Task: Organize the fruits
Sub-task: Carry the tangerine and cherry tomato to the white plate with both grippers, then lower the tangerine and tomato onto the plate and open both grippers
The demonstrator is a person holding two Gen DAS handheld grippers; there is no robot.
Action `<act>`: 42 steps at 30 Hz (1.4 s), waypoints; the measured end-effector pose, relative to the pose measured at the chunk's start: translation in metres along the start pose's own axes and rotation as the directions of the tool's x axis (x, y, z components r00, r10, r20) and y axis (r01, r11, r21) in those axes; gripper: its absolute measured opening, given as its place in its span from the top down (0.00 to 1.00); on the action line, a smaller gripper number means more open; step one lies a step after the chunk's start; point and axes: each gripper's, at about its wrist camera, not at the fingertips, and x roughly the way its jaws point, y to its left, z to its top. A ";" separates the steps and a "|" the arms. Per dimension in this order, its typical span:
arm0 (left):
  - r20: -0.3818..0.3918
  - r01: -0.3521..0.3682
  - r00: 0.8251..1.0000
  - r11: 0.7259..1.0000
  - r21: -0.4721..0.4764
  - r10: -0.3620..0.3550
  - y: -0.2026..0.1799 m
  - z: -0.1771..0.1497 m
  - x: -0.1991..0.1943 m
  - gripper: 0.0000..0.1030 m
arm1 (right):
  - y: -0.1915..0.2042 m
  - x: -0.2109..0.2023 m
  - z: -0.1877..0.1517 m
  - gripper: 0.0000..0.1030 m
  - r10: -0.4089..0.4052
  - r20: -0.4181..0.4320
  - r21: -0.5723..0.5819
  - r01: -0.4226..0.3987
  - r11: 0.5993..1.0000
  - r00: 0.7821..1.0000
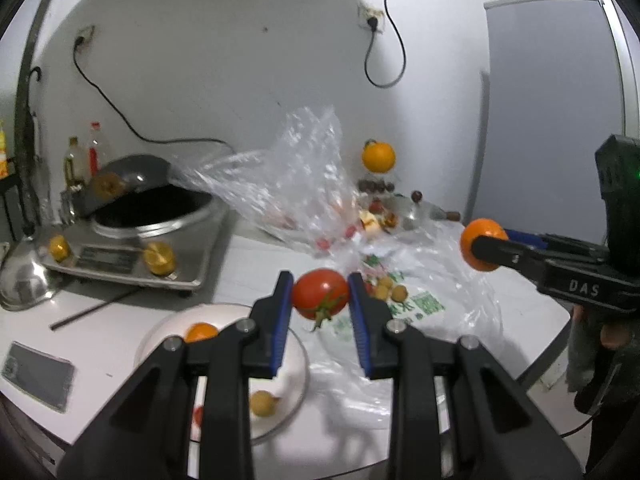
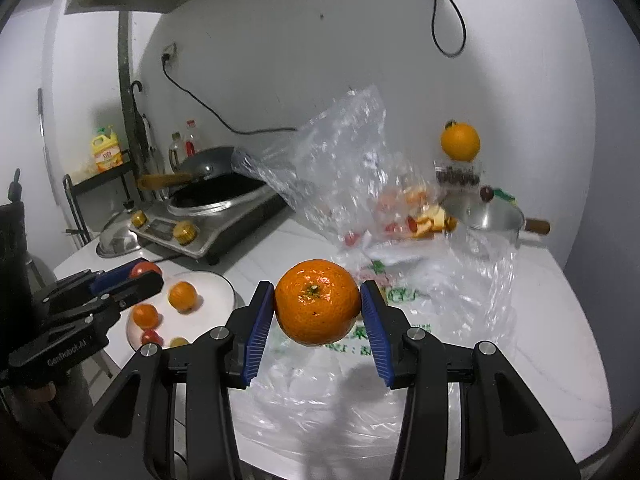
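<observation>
My left gripper (image 1: 320, 296) is shut on a red tomato (image 1: 319, 294) with a green stem, held in the air above the white table (image 1: 120, 344). My right gripper (image 2: 318, 307) is shut on an orange mandarin (image 2: 317, 307), also lifted off the table. In the left wrist view that mandarin (image 1: 482, 244) shows at the right, in the right gripper's black jaws. A white plate (image 2: 208, 304) at the left holds two small mandarins (image 2: 182, 296), a cherry tomato (image 2: 151, 337) and a small yellow fruit (image 1: 262, 402). Small yellow fruits (image 1: 390, 286) lie on a printed plastic bag (image 1: 424, 300).
A crumpled clear bag (image 2: 340, 168) with more small fruit stands mid-table. An induction cooker with a black wok (image 1: 152, 216) sits at the left, a metal lid (image 1: 24, 276) beside it. A large orange (image 2: 460, 140) sits on a clear box above a steel pot (image 2: 488, 212) at the back right.
</observation>
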 end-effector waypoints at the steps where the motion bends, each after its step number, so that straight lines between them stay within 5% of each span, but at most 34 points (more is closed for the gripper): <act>1: 0.008 -0.007 1.000 1.000 0.003 0.007 0.003 0.002 -0.004 0.72 | 0.004 -0.003 0.003 0.54 0.000 0.010 -0.005 0.000 1.000 1.000; 18: 0.023 -0.145 0.989 0.989 -0.007 0.145 0.069 0.009 -0.024 0.72 | 0.047 0.025 0.028 0.54 0.089 0.022 -0.053 -0.088 0.995 0.996; 42: -0.143 -0.109 0.984 0.994 -0.018 0.106 0.133 -0.036 0.058 0.72 | 0.102 0.130 0.015 0.54 0.140 -0.160 -0.082 -0.155 0.985 0.977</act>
